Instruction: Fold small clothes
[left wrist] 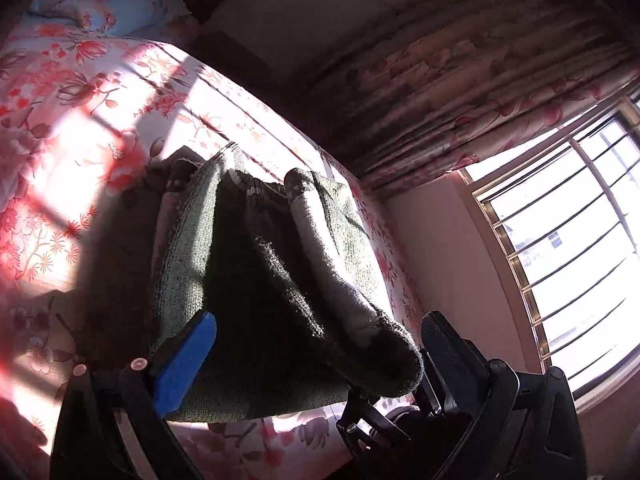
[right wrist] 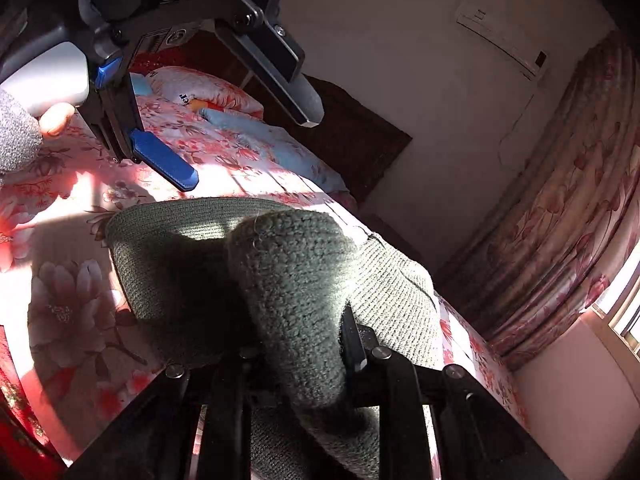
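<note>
A grey-green knitted garment (left wrist: 256, 280) lies on the floral bedsheet (left wrist: 60, 128), with a folded part bunched up on top. My left gripper (left wrist: 316, 344) is open, its blue finger (left wrist: 184, 364) at the garment's left edge and its black finger (left wrist: 444, 344) to the right of the bunched fold. My right gripper (right wrist: 304, 344) is shut on a bunched fold of the same garment (right wrist: 296, 280) and holds it raised above the flat part (right wrist: 168, 264). The left gripper also shows in the right wrist view (right wrist: 248, 148), open above the bed.
Pillows (right wrist: 208, 92) lie at the bed's head. A dark headboard (right wrist: 344, 120) stands behind them. Floral curtains (left wrist: 460, 80) and a barred window (left wrist: 568, 232) are on the right. An air conditioner (right wrist: 500, 40) hangs on the wall. The bed's edge (right wrist: 480, 352) runs beside the garment.
</note>
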